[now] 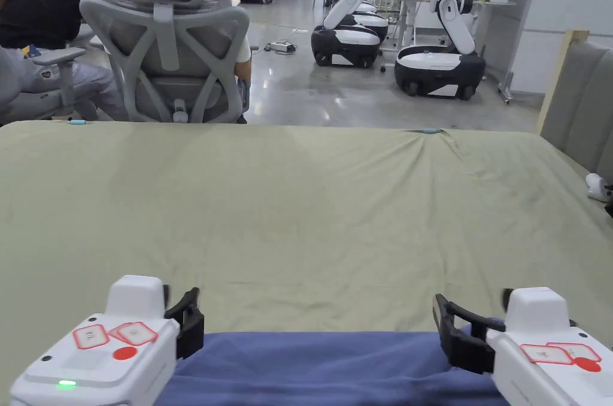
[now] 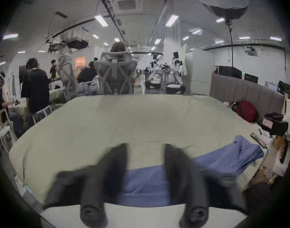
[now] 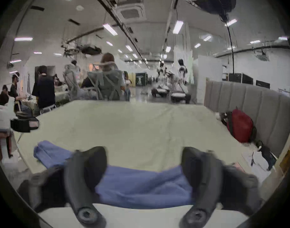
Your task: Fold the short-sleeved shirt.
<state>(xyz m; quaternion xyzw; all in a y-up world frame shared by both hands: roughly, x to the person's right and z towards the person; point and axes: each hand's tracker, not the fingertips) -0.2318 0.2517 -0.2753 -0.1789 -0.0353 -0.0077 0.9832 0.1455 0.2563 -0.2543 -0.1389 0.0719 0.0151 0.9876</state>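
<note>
A blue shirt lies folded into a flat band along the near edge of the green-covered table. My left gripper hovers at the band's left end, and my right gripper at its right end. In the left gripper view the gripper is open, with the blue shirt lying below the gap and a bunched part farther right. The right gripper view shows that gripper open wide over the blue shirt. Neither pair of jaws presses on the cloth.
An office chair with a seated person stands past the far table edge. Wheeled robots are parked behind. A grey padded panel borders the right side, with a red backpack and a phone near it.
</note>
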